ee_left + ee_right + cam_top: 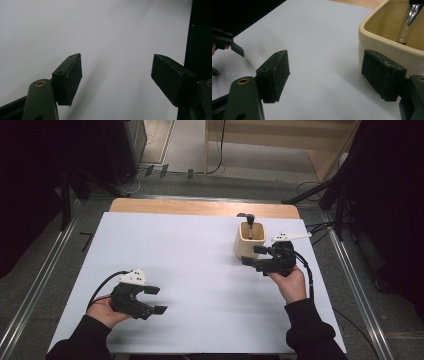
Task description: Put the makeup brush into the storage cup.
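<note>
Two tongs point(156, 300) point(252, 255), one cup point(249, 241), one utensil point(250, 223)

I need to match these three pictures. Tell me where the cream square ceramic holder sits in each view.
High view: the cream square ceramic holder stands right of centre, just left of the right gripper.
Left gripper view: not in it.
Right gripper view: upper right corner, beside the right-hand jaw.
Shared landmark: the white table sheet.
</note>
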